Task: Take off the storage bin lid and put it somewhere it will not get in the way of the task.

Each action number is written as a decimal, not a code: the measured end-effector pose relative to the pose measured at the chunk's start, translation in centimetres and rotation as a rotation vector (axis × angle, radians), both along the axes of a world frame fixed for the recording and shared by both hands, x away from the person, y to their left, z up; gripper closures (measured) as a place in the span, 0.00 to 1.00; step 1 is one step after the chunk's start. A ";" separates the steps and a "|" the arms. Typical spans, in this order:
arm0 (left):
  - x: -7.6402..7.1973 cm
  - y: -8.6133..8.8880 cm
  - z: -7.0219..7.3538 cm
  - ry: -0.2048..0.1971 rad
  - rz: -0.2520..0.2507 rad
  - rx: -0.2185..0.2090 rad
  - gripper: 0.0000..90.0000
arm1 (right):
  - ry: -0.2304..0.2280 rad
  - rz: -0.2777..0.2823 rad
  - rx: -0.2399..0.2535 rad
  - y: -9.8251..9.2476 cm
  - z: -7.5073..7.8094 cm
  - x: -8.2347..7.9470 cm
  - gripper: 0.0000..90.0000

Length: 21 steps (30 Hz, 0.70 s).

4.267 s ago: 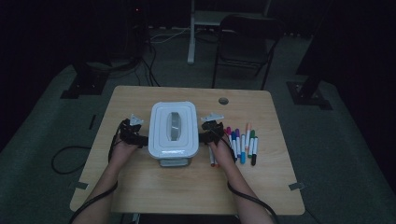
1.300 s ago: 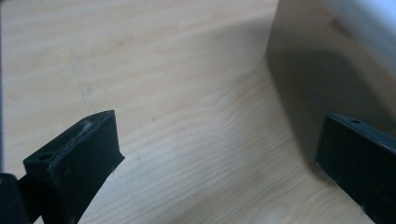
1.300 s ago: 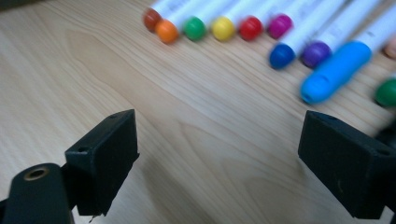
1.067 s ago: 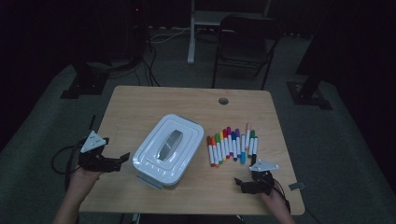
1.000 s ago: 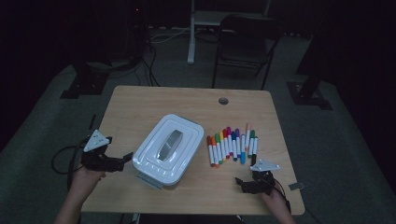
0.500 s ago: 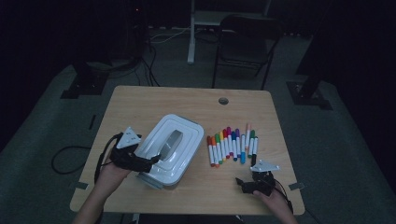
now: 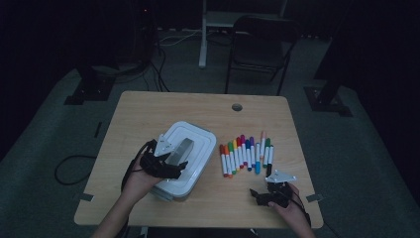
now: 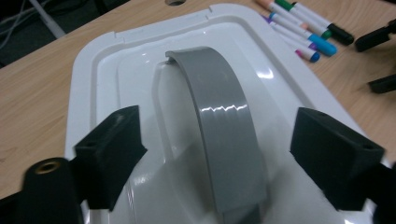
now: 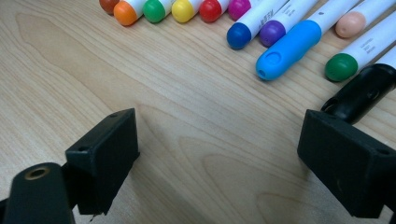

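Left gripper view: grey handle (image 8: 223, 126) lengthwise between closing jaws, untouched.

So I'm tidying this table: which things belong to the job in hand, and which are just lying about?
In use:
white box
grey handle, between the left gripper fingers, untouched
markers, before the right gripper

Lying about:
folding chair
floor cables
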<state>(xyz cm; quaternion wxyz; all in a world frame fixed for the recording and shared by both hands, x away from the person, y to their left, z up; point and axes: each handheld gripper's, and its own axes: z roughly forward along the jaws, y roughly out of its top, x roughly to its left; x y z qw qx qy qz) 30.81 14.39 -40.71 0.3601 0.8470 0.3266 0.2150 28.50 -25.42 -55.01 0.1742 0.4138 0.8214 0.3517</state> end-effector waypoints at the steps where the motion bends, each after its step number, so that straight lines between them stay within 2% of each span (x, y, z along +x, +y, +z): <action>1: 0.0 0.0 0.0 0.000 0.000 0.000 0.24 | 0.000 0.000 0.000 0.0 0.0 0.0 0.13; 5: 0.2 -0.4 -0.5 0.009 -0.001 0.013 0.29 | -0.001 0.001 0.000 0.0 0.0 0.0 0.13; 6: 0.3 -0.4 -0.6 0.015 -0.007 -0.005 0.34 | -0.001 0.005 0.000 0.0 0.0 0.1 0.13; 8: 0.3 -0.4 -0.6 0.015 -0.007 -0.005 0.36 | -0.001 0.005 0.000 0.0 0.0 0.1 0.13; 9: 0.3 -0.5 -0.5 0.018 -0.013 -0.007 0.42 | -0.003 0.010 0.000 0.0 0.0 0.2 0.13; 14: 0.3 -0.6 -0.6 0.020 -0.018 -0.025 0.51 | -0.001 0.011 -0.001 0.0 0.0 0.2 0.13; 15: 0.3 -0.6 -0.6 0.022 -0.026 -0.030 0.57 | 0.000 0.009 0.000 0.0 0.0 0.2 0.13; 21: 0.3 -0.5 -0.7 0.015 -0.009 -0.032 0.70 | -0.001 0.002 -0.001 0.0 0.0 0.2 0.13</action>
